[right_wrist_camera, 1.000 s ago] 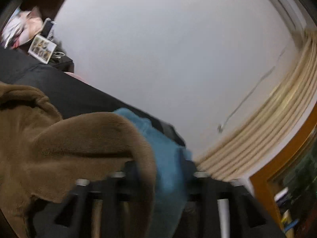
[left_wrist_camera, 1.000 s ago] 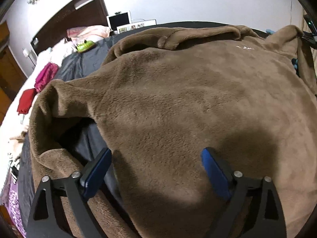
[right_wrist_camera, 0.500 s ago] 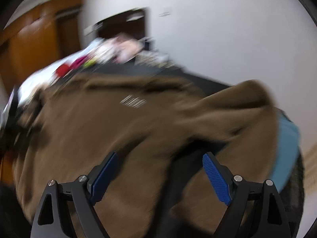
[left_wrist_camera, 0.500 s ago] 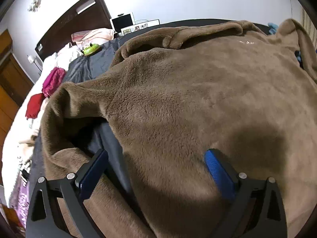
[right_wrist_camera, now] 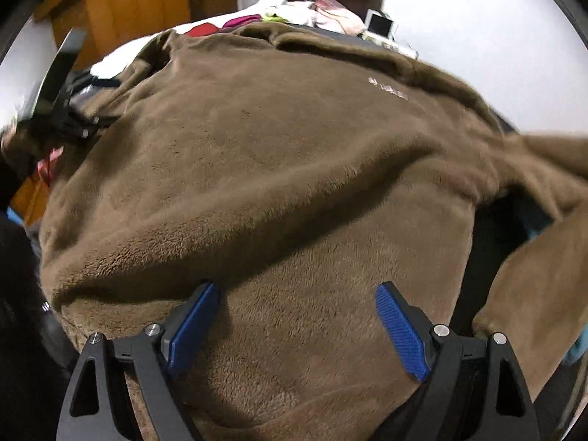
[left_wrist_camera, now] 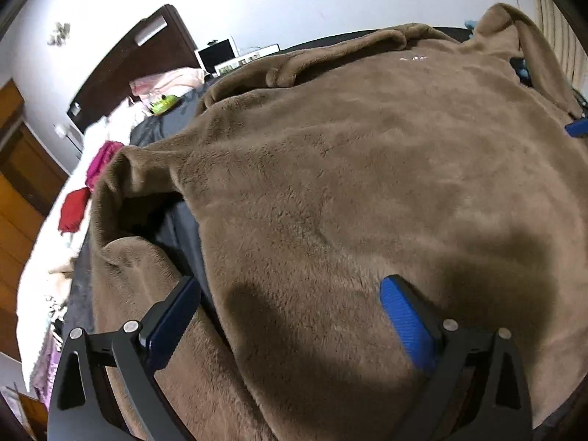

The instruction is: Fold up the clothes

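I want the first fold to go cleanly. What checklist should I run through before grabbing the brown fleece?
1. Left gripper open, nothing held: ok.
2. Right gripper open, nothing held: ok.
3. Brown fleece body spread flat: not ok, a ridge crosses it in the right wrist view.
4. Left sleeve laid out straight: not ok, it is bent.
5. Right sleeve straight: not ok, bunched.
6. Bottom hem reachable: cannot tell.

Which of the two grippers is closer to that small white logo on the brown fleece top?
Probably right gripper: the white logo lies toward that side of the brown fleece top; left gripper sits by the opposite sleeve.
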Demonstrator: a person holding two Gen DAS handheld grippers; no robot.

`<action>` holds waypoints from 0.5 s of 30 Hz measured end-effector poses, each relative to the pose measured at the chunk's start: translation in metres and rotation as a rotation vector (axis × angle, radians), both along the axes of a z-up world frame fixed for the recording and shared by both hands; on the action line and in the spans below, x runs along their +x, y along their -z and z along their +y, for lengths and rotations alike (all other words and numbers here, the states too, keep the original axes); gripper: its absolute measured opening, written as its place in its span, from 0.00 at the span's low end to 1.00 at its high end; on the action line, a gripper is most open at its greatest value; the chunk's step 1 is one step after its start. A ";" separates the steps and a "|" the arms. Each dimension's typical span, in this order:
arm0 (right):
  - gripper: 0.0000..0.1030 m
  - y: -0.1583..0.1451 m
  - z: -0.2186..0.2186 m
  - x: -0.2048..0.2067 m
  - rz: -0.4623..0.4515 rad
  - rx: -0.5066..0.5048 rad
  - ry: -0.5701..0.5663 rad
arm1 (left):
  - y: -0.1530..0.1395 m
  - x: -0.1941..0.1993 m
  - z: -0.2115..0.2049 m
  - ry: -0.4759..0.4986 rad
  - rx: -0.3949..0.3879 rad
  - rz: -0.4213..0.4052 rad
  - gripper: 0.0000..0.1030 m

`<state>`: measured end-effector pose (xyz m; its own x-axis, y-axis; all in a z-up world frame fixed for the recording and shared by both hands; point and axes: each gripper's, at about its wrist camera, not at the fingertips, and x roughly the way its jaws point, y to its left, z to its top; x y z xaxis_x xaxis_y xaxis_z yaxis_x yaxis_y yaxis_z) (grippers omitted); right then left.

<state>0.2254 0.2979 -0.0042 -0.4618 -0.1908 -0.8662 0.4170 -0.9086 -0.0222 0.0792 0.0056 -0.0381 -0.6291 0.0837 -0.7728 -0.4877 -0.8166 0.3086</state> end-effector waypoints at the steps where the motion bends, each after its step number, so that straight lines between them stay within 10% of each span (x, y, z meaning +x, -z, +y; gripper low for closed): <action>1: 0.87 0.001 0.002 0.003 -0.006 -0.011 0.013 | 0.000 0.001 -0.002 -0.002 -0.003 0.008 0.97; 15: 0.87 -0.001 0.005 0.074 -0.009 -0.006 0.100 | 0.000 -0.002 -0.048 0.010 -0.203 0.152 0.97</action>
<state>0.2989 0.3030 -0.0029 -0.4712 -0.1492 -0.8693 0.3240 -0.9459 -0.0133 0.0773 -0.0422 -0.0384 -0.7390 -0.0570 -0.6713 -0.4309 -0.7260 0.5359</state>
